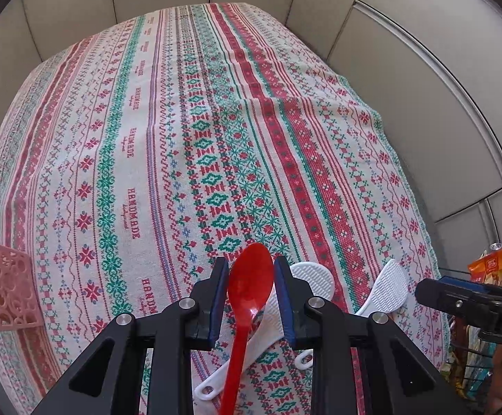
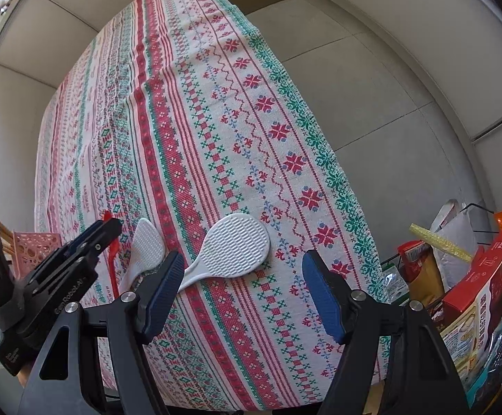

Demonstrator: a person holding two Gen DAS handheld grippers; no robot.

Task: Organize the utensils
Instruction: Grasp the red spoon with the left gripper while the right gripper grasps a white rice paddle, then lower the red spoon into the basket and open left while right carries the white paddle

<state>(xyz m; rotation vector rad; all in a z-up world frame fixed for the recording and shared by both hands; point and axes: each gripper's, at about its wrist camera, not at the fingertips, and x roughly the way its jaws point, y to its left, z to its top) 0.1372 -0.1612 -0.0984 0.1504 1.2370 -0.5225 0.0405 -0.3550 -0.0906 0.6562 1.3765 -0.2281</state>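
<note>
A red plastic spoon lies between the fingers of my left gripper, bowl pointing away; the blue pads sit close on both sides of the bowl, and I cannot tell if they press it. The spoon rests over a white rice paddle. A second white rice paddle lies to the right. In the right wrist view, my right gripper is open and empty, just short of one white paddle. The other paddle and the red spoon lie beyond, by the left gripper.
The table carries a red, green and white patterned cloth. A pink perforated basket stands at the left edge. Snack packets and boxes crowd a rack off the table's right edge. Grey panel walls surround the table.
</note>
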